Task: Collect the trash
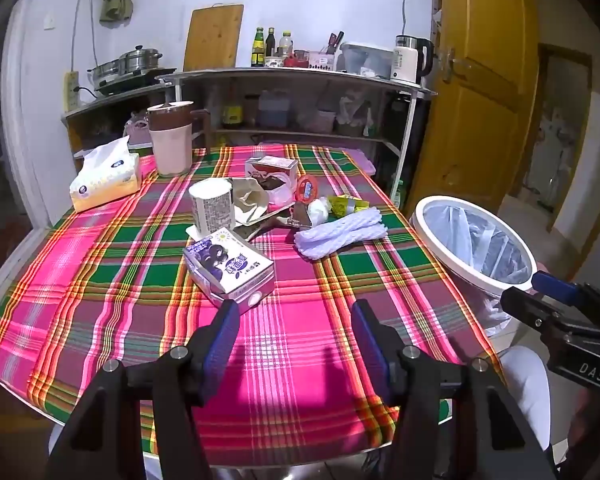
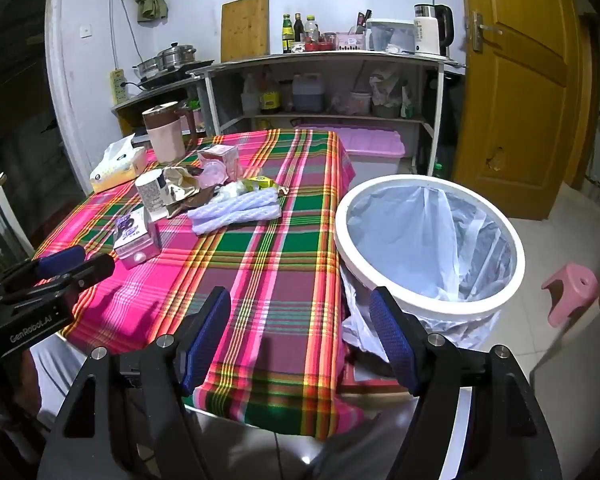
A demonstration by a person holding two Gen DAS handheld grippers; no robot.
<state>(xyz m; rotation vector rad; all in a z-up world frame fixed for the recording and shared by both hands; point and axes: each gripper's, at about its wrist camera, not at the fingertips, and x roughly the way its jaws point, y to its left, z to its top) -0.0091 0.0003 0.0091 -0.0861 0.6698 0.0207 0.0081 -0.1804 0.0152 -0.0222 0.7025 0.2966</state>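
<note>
Trash lies in a heap on the plaid tablecloth [image 1: 300, 320]: a purple milk carton [image 1: 230, 274], a white paper cup [image 1: 213, 210], a white foam net [image 1: 340, 234], a red-lidded cup [image 1: 306, 192], a yellow wrapper [image 1: 342, 204] and a pink box [image 1: 272, 172]. My left gripper [image 1: 294, 320] is open and empty, just short of the carton. My right gripper [image 2: 300, 308] is open and empty over the table's right edge, beside the white bin [image 2: 428, 240] lined with a clear bag. The carton [image 2: 136, 240] and net [image 2: 236, 210] also show in the right view.
A tissue pack [image 1: 106, 180] and a pink-brown jug [image 1: 170, 138] stand at the table's far left. A shelf unit [image 1: 300, 100] with bottles and a kettle is behind. A yellow door [image 2: 512, 80] and a pink stool [image 2: 572, 292] are at the right.
</note>
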